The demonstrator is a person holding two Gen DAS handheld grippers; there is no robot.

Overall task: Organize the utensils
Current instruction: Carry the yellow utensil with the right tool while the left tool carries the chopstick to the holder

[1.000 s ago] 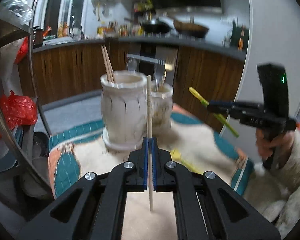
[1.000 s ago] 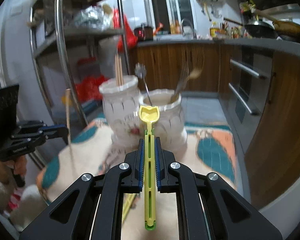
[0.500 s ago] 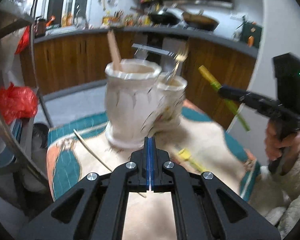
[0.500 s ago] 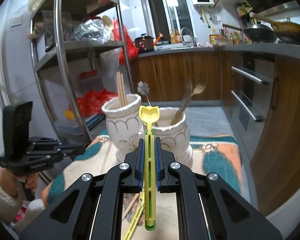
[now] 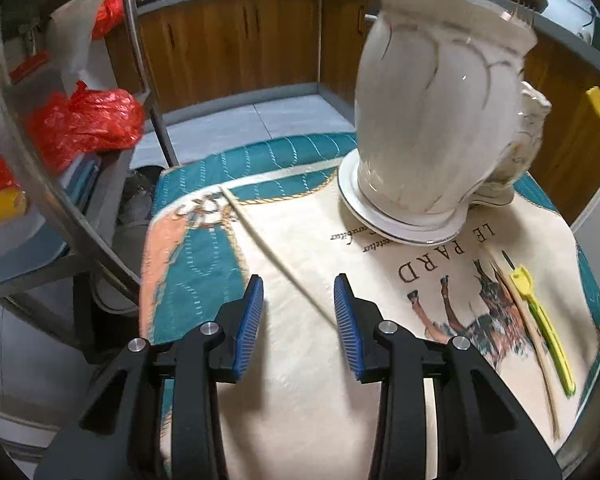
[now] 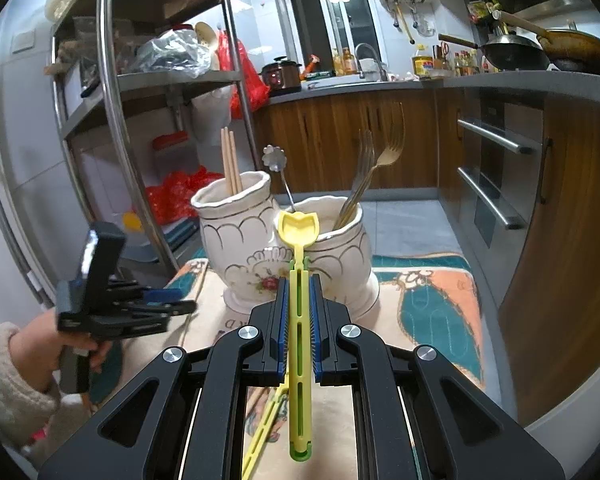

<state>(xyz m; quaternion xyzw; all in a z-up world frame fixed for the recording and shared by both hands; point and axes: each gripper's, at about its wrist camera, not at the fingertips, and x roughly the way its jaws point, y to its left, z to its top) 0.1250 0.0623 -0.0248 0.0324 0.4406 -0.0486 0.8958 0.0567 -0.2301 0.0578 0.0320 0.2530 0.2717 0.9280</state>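
Note:
My left gripper [image 5: 298,284] points down at the table, its jaws opening, nothing pressed between the pads. A pale wooden chopstick [image 5: 268,240] lies on the tablecloth and runs diagonally into the gap between the fingers. The white ceramic jar [image 5: 432,120] stands just beyond on the right, with a second jar [image 5: 534,140] behind it. My right gripper [image 6: 299,280] is shut on a yellow-green plastic spoon [image 6: 300,232], held level in front of both jars. The left jar [image 6: 236,240] holds chopsticks [image 6: 230,160]; the right jar [image 6: 340,252] holds forks [image 6: 374,172].
A yellow utensil [image 5: 540,320] and another chopstick [image 5: 534,344] lie on the patterned tablecloth [image 5: 300,400] to the right. A metal shelf rack [image 6: 112,120] with red bags stands at the table's left. A hand [image 6: 36,360] holds the left gripper's handle. Wooden cabinets stand behind.
The left gripper held a chopstick upright a second ago; it no longer holds it. It has dropped and tipped down toward the table, and its jaws have parted. The right gripper stayed put.

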